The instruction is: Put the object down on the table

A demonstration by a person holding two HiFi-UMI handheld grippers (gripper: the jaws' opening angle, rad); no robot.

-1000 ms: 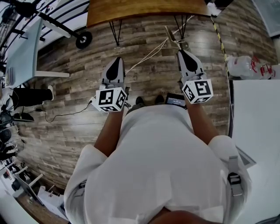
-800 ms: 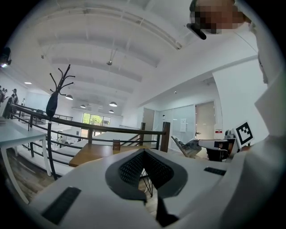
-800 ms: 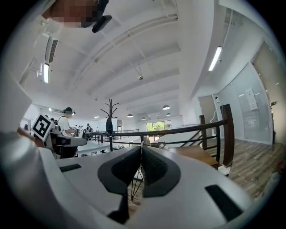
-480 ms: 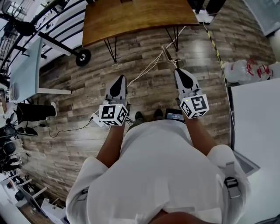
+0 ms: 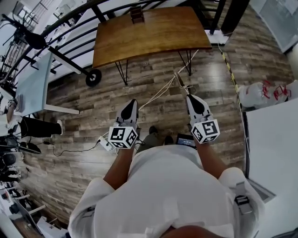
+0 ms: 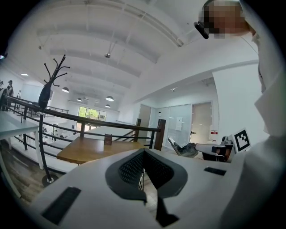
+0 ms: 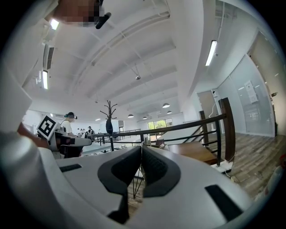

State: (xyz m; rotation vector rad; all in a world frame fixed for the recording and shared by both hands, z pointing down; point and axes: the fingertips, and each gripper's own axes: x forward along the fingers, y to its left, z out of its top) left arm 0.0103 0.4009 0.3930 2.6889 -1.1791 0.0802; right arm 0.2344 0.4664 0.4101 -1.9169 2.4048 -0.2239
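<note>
In the head view my right gripper (image 5: 190, 98) is shut on a thin, flat, pale stick (image 5: 180, 82) that juts forward from its tip over the wood floor. In the right gripper view the jaws (image 7: 141, 150) stand pressed together with only a sliver between them. My left gripper (image 5: 132, 103) is shut with nothing in it, its jaws (image 6: 144, 153) meeting at the tip. Ahead stands a brown wooden table (image 5: 153, 35) on thin black legs, with a small dark object (image 5: 136, 14) at its far edge. Both grippers are well short of the table.
A white cable (image 5: 158, 90) runs over the floor from the table towards my feet. At the right are a white table (image 5: 274, 139) and plastic bags (image 5: 265, 90). A black wheeled stand (image 5: 93, 78) and a pale table (image 5: 32, 79) are at the left, a railing (image 6: 89, 129) behind.
The wooden table has come much further into the head view and now shows whole. Both grippers sit lower in the frame, still shut, the right one still with the stick.
</note>
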